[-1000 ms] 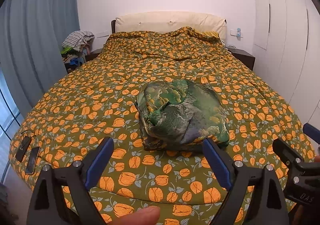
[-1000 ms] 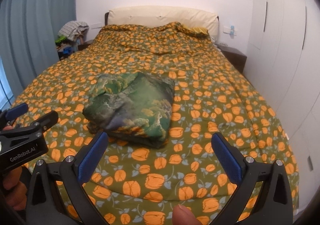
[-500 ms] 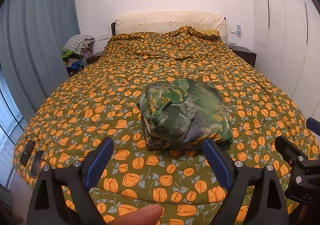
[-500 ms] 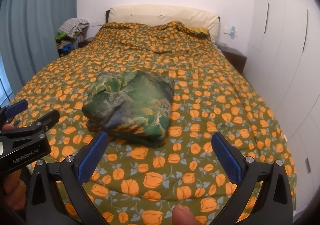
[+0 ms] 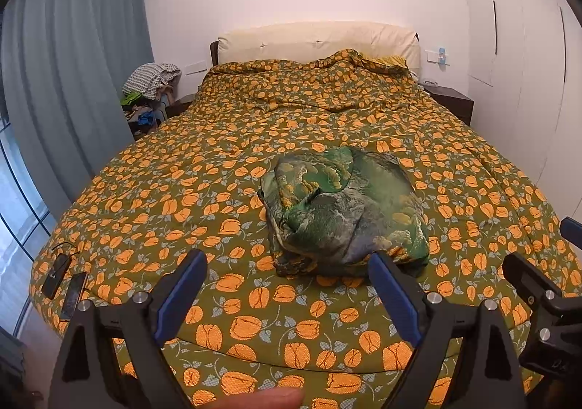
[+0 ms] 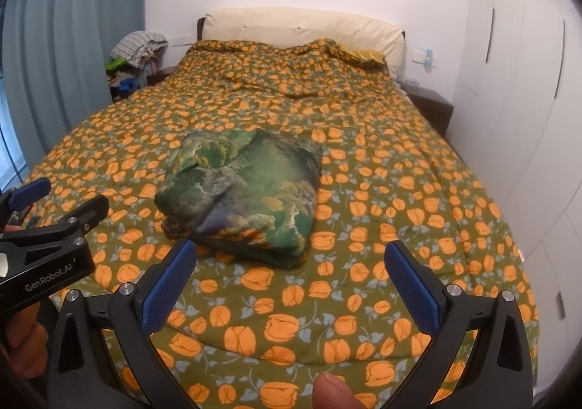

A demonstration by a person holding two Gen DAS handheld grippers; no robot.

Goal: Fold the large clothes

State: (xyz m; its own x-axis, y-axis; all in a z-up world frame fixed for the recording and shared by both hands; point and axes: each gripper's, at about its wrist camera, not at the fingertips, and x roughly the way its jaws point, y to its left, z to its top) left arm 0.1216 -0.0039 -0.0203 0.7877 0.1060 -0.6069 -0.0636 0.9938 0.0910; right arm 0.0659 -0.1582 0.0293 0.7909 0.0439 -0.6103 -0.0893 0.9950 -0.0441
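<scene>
A folded green garment [image 5: 345, 212] with a painted landscape print lies as a compact bundle near the foot of the bed; it also shows in the right wrist view [image 6: 243, 190]. My left gripper [image 5: 287, 285] is open and empty, held back from the garment's near edge, above the bed's foot. My right gripper [image 6: 291, 274] is open and empty, also short of the garment. The left gripper's body [image 6: 47, 249] shows at the left of the right wrist view, and the right gripper's body [image 5: 545, 310] at the right of the left wrist view.
The bed carries an olive quilt with orange flowers [image 5: 218, 190] and a cream headboard [image 5: 316, 41]. Two dark phones [image 5: 65, 281] lie on the bed's left corner. A clothes pile [image 5: 149, 92] and grey curtain [image 5: 72, 81] stand left, nightstand [image 5: 451, 107] and white wardrobe [image 6: 527, 81] right.
Both grippers have drawn back and risen slightly from the bed, so the garment sits a little farther off. The garment has not moved. Both stay open.
</scene>
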